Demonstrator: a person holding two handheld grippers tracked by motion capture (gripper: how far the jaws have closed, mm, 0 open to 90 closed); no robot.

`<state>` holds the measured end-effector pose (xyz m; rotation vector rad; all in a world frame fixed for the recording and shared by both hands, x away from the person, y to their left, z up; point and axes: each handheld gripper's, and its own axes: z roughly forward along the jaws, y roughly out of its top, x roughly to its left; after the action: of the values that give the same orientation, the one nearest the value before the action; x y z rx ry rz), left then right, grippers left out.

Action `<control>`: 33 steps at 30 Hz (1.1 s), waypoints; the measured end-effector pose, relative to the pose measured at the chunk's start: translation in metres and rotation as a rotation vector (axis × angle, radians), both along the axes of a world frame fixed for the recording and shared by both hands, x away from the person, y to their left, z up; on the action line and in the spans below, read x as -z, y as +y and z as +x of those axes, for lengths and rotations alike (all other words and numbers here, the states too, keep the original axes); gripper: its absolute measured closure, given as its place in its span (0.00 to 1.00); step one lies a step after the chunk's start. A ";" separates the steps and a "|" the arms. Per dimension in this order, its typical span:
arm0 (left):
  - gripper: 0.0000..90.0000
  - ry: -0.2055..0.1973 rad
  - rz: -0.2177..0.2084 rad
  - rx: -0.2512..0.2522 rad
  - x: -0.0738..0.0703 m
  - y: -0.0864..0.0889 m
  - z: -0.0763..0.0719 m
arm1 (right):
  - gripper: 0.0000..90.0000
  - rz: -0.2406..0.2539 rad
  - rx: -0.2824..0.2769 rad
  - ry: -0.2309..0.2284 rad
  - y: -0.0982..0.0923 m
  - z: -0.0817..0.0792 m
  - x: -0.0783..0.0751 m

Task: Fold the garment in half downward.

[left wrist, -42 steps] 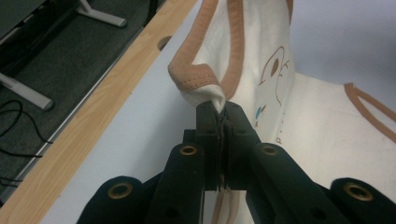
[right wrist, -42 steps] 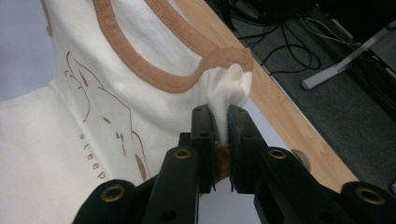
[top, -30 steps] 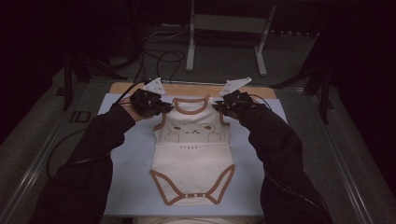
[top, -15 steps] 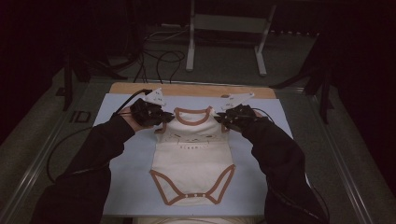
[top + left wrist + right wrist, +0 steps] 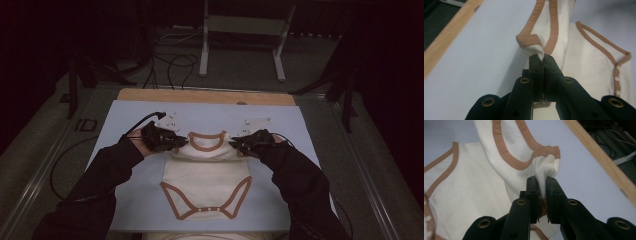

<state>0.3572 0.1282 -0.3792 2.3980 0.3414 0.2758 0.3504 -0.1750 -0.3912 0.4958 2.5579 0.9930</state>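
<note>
A: Bodysuit (image 5: pixel 207 177) position, entry one: flat on the pale blue mat (image 5: pixel 125 115), neck opening toward the far wooden edge (image 5: pixel 205 96), snap crotch toward the person. Long axis runs near to far.

B: Grippers?

A: Left gripper (image 5: pixel 176 143) is clenched on the left shoulder; in the left gripper view a pinch of white cloth (image 5: pixel 539 53) sits squeezed between the jaws, just below the brown trim (image 5: pixel 529 41). Right gripper (image 5: pixel 239 145) likewise grasps the right shoulder; the right gripper view has a fold of cloth (image 5: pixel 542 182) standing up between its jaws.

B: So each hand is on its own corner, symmetrical?

A: Yes, one at either side of the neckline (image 5: pixel 205 141), both equally near. The garment's body extends from the jaws back toward the person.

B: Is the top edge doubled over?

A: Possibly. The upper part looks folded onto the torso, but the high view is dim, so I can't be sure.

B: Relation to watch?

A: Jaws sit at the far end of the long axis; any pull along it drags or folds the whole piece.
</note>
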 end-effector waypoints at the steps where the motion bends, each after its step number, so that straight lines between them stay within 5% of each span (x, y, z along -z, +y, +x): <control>1: 0.97 0.002 0.003 0.006 0.002 0.000 -0.002 | 0.92 0.003 -0.003 0.009 -0.001 -0.002 0.002; 33: 0.97 0.084 0.021 0.078 0.072 0.000 -0.067 | 0.91 0.017 -0.059 0.136 -0.001 -0.056 0.065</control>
<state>0.2903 0.1282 -0.4517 2.4420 0.2837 0.1436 0.2939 -0.1757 -0.4564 0.5119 2.7002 1.0356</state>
